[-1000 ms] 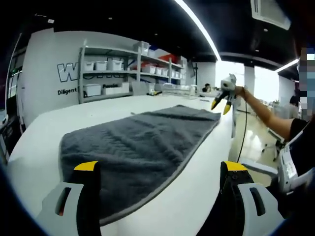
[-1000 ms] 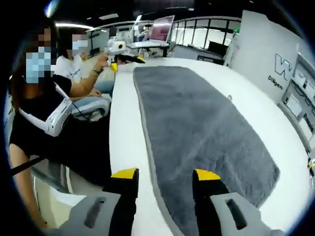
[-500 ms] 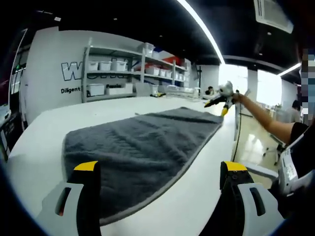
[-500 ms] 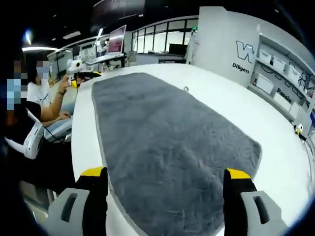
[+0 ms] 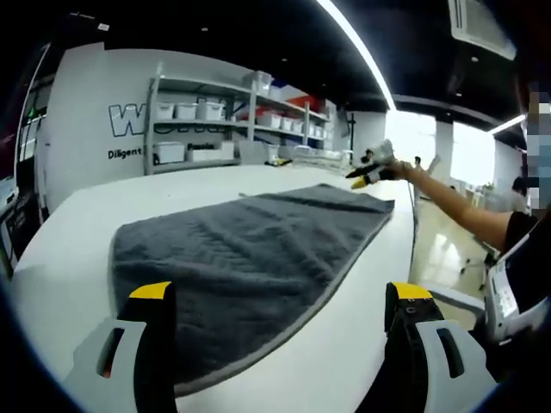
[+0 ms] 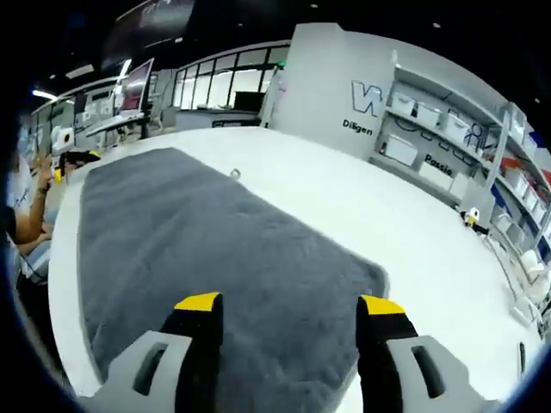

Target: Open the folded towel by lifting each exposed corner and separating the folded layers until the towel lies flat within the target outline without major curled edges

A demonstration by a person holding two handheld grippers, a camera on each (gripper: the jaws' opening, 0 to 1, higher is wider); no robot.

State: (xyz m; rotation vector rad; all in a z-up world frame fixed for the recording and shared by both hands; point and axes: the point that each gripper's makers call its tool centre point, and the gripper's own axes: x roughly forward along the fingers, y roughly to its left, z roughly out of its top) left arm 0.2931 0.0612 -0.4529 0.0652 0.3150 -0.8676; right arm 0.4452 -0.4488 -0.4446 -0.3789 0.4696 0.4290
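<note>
The left tongs (image 5: pixel 280 297) hang spread wide and empty just above the near end of the gray towel (image 5: pixel 250 249), which lies open and flat on the white table (image 5: pixel 77 232), one jaw over the cloth, the other past its long edge. The right tongs (image 6: pixel 284 303) are also parted with nothing between them, both jaws over the towel's other end; in the left gripper view they sit beyond the far corner, held out on a stretched arm (image 5: pixel 456 206). Farther off, shelves (image 5: pixel 232 129) carry white bins. Since a second ago the right tongs have swung from the table edge over the towel, their gap wider midway, narrower now.
</note>
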